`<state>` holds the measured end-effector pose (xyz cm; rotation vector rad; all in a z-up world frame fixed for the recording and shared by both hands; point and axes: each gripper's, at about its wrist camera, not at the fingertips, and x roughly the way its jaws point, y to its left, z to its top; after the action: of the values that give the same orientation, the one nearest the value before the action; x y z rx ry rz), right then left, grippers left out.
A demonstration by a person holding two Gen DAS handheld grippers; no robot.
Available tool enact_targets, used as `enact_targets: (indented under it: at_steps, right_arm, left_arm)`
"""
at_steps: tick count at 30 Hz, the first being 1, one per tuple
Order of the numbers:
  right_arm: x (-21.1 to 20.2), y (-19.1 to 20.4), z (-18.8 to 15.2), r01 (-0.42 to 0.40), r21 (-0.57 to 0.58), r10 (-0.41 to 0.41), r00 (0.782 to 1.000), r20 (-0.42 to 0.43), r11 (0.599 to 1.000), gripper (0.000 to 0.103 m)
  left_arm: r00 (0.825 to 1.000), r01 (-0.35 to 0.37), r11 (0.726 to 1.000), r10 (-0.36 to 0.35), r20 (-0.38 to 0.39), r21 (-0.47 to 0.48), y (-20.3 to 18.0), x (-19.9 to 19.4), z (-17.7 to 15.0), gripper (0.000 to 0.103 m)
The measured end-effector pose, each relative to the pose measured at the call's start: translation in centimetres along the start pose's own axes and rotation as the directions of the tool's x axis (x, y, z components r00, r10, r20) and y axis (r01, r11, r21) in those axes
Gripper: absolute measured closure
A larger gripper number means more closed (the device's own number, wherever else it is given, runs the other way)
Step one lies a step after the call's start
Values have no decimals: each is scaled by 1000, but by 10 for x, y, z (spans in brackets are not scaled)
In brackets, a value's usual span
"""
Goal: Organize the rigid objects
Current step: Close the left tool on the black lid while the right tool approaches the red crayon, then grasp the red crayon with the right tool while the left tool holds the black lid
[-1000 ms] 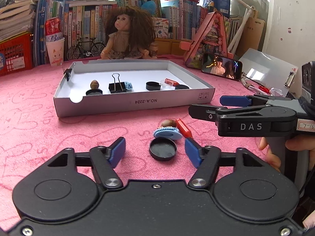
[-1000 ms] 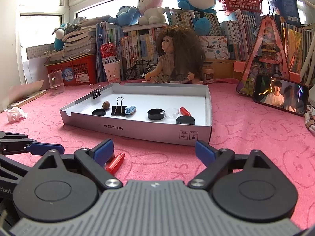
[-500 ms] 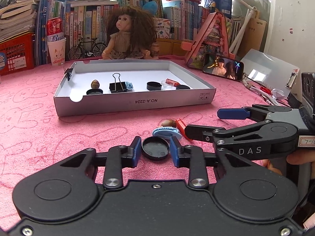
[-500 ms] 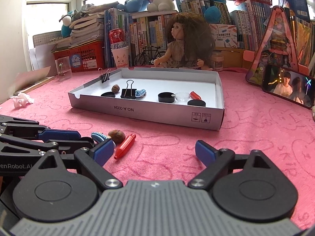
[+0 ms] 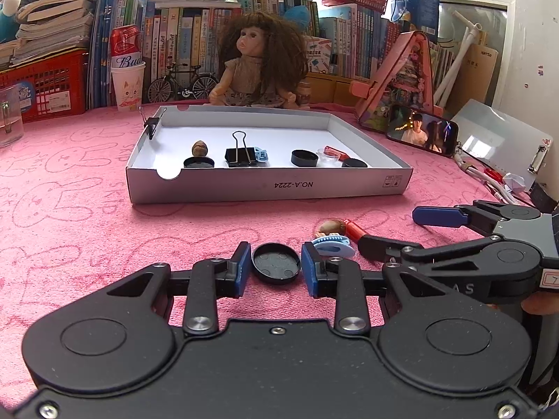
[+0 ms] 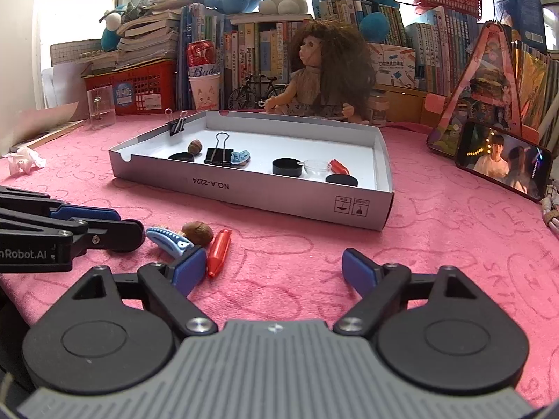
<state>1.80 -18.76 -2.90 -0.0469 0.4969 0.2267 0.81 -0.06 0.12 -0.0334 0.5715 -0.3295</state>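
Between the left gripper (image 5: 276,268) jaws sits one black cap (image 5: 276,263).

A black round cap (image 5: 276,262) is seen lying flat, hollow side up, on the pink cloth near its front edge. Just right of it a light-blue clip (image 5: 332,243), a brown nut (image 5: 331,225) and a red crayon-like piece (image 5: 354,230) are clustered, touching or nearly so.
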Motion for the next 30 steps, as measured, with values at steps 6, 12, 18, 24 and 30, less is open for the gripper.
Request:
enact_targets:
  at_steps: [6,12,18,24,30]
  right_arm:
    - [1,-1,2,8,5,-8,1000,2,1000,28]
    - [3,10,5,-29,-40,29,1000,6,999,38]
    - [8,20,8,-32,-81,32,999,7,996,41]
    - [7,23,9,-59,-86,59,998,2,995,66]
    - [0,22,10,-43,-47,46,997,67,998,88]
  left_arm:
    - [1000,-4,1000,4,2,-6,0,1,0,73]
    - [1000,-6,1000,6,2,-6,0,1,0,73]
    - [1000,-10,1000,10,1,-15,2,4,3,73]
    - [1000,-15,1000,15,3,-26,3,5,5,73]
    - [1000,-17,1000,17,19,-23,3,5,9,73]
